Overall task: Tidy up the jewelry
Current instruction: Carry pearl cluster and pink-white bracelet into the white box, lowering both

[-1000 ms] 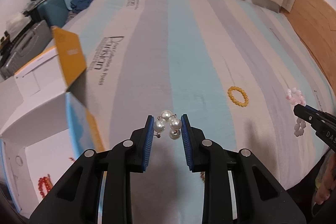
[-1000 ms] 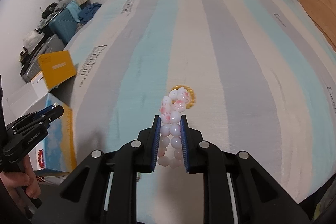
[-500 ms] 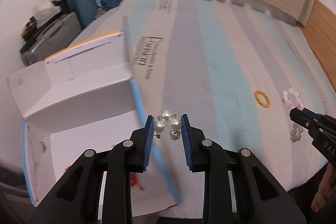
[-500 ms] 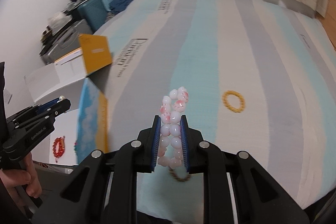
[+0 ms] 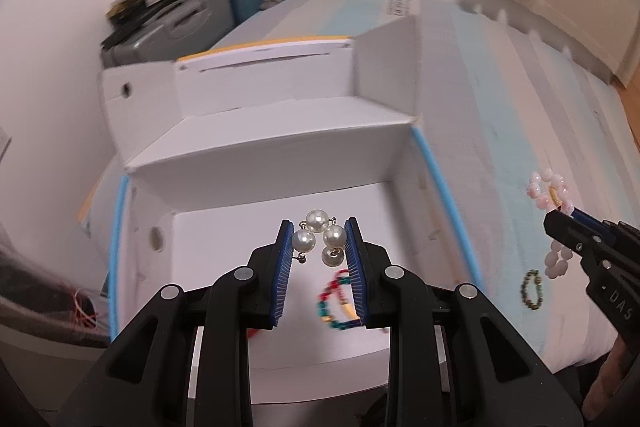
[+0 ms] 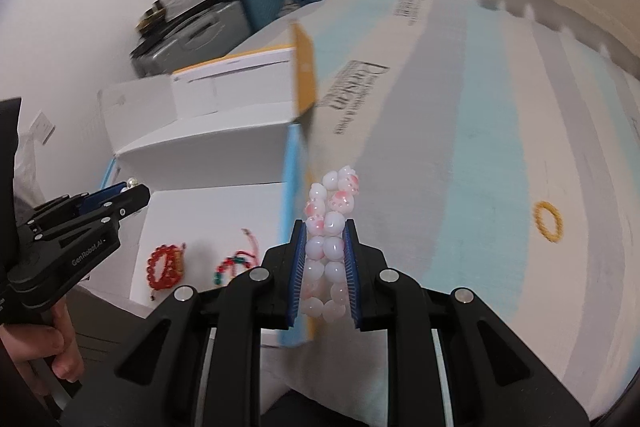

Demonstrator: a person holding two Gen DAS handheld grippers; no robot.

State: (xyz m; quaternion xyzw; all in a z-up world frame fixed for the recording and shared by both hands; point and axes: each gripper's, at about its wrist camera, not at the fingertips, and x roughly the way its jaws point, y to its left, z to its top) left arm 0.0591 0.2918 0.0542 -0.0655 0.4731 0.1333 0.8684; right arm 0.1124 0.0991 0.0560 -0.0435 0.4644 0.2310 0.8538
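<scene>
The left gripper (image 5: 319, 241) hangs over the open white box (image 5: 248, 163) beside the bed (image 6: 460, 147), its fingers (image 5: 285, 255) clamped on a cluster of pearls (image 5: 320, 237). Below it, on the box floor, lie a multicoloured beaded bracelet (image 5: 336, 301) and a red bracelet (image 6: 165, 266). The right gripper (image 6: 324, 259) grips a folded pink-and-white bead bracelet (image 6: 330, 227) near the box edge. A yellow bracelet (image 6: 548, 221) and a dark beaded ring (image 5: 532, 289) rest on the striped bedcover.

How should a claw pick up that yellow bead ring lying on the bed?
The yellow ring lies flat on the bed with an open centre. Come from straight above, one finger inside the loop and one outside, pinching a single side of the beads.
</scene>
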